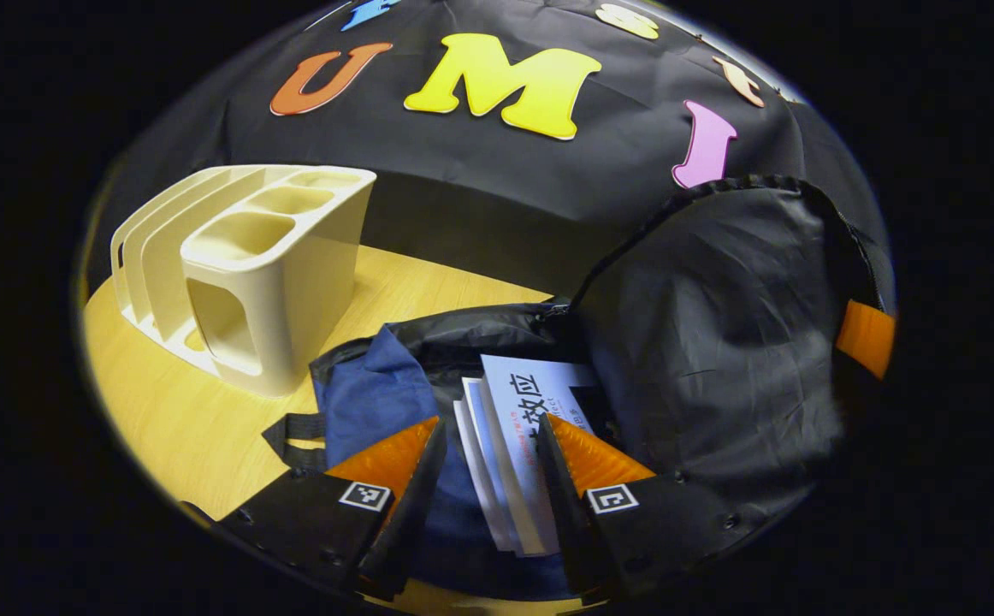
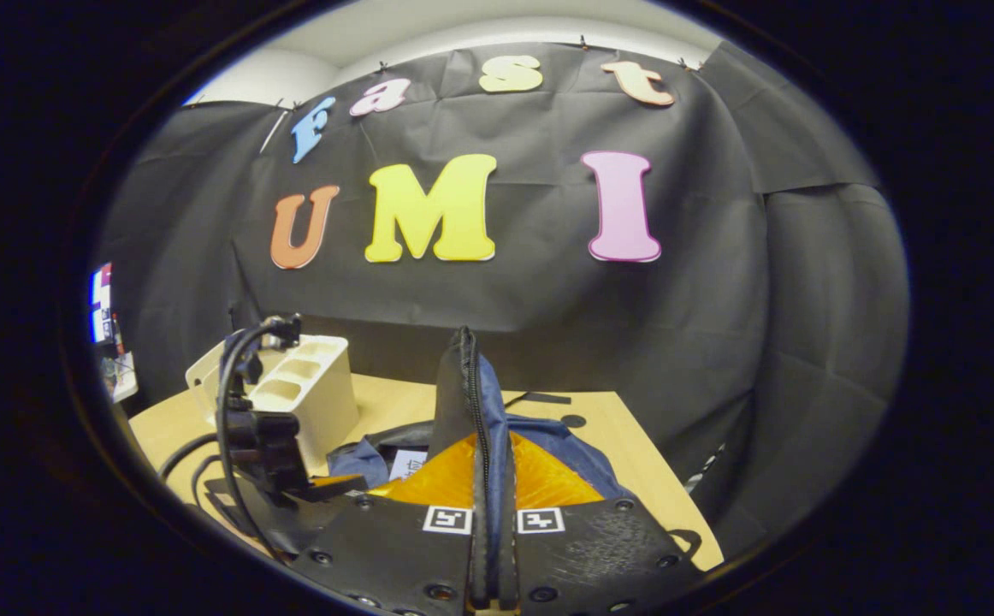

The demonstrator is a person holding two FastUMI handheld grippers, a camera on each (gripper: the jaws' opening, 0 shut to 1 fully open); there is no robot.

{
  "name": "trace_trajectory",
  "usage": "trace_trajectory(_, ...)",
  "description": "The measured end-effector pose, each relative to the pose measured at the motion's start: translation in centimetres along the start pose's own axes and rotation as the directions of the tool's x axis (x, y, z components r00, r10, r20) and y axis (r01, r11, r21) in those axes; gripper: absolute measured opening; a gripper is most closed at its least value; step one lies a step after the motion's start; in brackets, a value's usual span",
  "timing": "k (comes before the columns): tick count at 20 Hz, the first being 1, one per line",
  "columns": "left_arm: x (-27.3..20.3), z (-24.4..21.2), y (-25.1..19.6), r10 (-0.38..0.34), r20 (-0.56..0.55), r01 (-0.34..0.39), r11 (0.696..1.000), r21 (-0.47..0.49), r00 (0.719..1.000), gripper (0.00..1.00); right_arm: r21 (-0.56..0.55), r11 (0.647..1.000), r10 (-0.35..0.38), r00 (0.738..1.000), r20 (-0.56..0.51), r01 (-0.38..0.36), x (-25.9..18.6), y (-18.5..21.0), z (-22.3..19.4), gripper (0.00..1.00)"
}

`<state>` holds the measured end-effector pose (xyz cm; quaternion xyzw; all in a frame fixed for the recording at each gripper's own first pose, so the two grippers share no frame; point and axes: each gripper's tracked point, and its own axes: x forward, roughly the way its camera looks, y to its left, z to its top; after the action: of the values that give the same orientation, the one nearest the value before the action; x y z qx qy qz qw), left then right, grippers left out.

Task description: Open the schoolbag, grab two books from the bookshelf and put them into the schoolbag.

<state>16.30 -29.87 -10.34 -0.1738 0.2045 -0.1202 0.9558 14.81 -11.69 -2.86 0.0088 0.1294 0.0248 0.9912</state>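
Left gripper [image 1: 487, 466] fingers apart over open schoolbag [image 1: 719, 342]; two books [image 1: 510, 445] lie inside, between them. Right gripper [image 2: 488, 479] clamped on raised bag flap [image 2: 467, 402]. Bookshelf [image 1: 249, 274] beyond, empty. Judged: packing done; next, withdraw left, release flap

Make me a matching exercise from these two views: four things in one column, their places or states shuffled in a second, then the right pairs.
Things:
1. books
2. bookshelf
3. right gripper
4. left gripper

Places or states:
A. shut on the schoolbag flap, holding it upright
B. open, poised over the bag's mouth
C. standing on the wooden table, its slots bare
D. lying inside the open schoolbag

Pairs: 1-D, 2-C, 3-A, 4-B
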Motion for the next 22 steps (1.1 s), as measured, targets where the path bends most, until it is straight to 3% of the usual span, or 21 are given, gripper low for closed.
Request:
trace_trajectory(1, -0.6, 0.5, 0.4, 0.0, 0.023, 0.0, 1.0, 0.007, 1.0, 0.69, -0.002, 1.0, -0.02, 1.0, -0.008, 0.02, -0.1, -0.3, -0.1, 0.09)
trace_trajectory(6, -4.5, 2.4, 4.2, 0.036, 0.113, -0.041, 0.998, 0.04, 0.993, 0.69, -0.009, 0.998, -0.064, 0.998, -0.022, 0.064, -1.3, -0.3, -1.7, 0.1)
trace_trajectory(9, -7.0, 2.9, 6.5, 0.054, 0.151, -0.067, 0.994, 0.087, 0.987, 0.7, -0.009, 0.995, -0.099, 0.994, -0.046, 0.099, -1.7, -0.6, -3.0, 0.19)
trace_trajectory(10, -7.9, 3.0, 7.2, 0.062, 0.166, -0.079, 0.992, 0.099, 0.984, 0.71, -0.003, 0.994, -0.105, 0.993, -0.05, 0.105, -1.8, -0.6, -3.2, 0.16)
trace_trajectory(17, -12.3, 3.7, 12.2, 0.128, 0.241, -0.165, 0.976, 0.139, 0.962, 0.91, -0.009, 0.988, -0.157, 0.986, -0.058, 0.156, -3.3, -0.3, -4.3, 0.24)
trace_trajectory(18, -12.6, 3.8, 12.8, 0.132, 0.25, -0.171, 0.975, 0.142, 0.959, 0.95, -0.015, 0.987, -0.164, 0.985, -0.061, 0.163, -3.5, -0.2, -4.5, 0.17)
trace_trajectory(20, -13.6, 4.0, 13.8, 0.142, 0.266, -0.182, 0.974, 0.134, 0.953, 0.99, -0.013, 0.986, -0.168, 0.984, -0.068, 0.167, -4.1, 0.1, -4.8, 0.28)
trace_trajectory(22, -14.9, 3.8, 14.2, 0.111, 0.275, -0.149, 0.982, 0.12, 0.955, 0.99, 0.019, 0.984, -0.175, 0.982, -0.071, 0.177, -4.9, 0.4, -4.7, 0.36)
